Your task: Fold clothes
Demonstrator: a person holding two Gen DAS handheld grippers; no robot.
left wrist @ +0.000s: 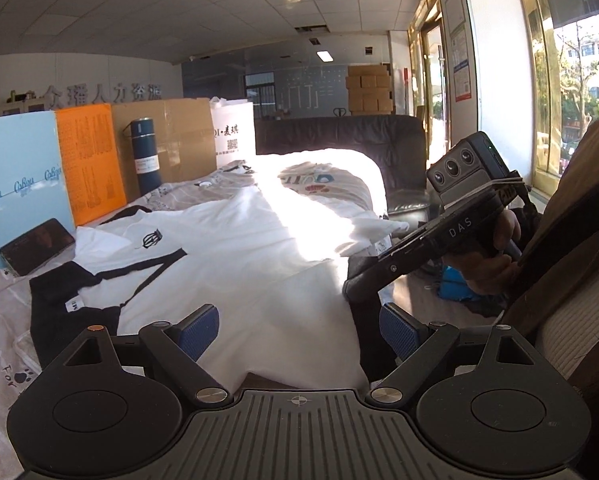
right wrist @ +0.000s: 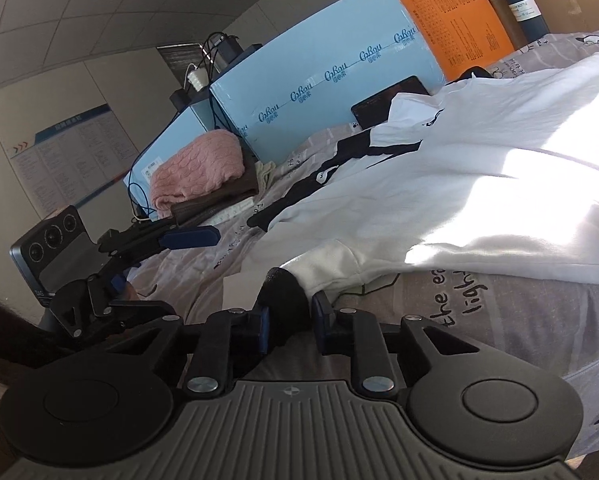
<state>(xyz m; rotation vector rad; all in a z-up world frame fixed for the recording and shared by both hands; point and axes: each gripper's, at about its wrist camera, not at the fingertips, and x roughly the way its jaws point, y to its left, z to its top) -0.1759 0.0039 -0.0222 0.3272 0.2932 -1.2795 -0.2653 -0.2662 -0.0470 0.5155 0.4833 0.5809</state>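
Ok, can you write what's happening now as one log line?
task: fold clothes | left gripper: open, above white sweatshirt | right gripper: shut on black cuff

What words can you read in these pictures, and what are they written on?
"CoBou", repeated: light blue box.
"DAS": right gripper, on its body.
"the" and "ligh...", cut off: grey bedsheet.
"For", beside a paw print: the same sheet in the left wrist view.
Wall sign: large Chinese characters ending in "人力资源".
Orange box, blue bottle, wall posters: print too small to read.
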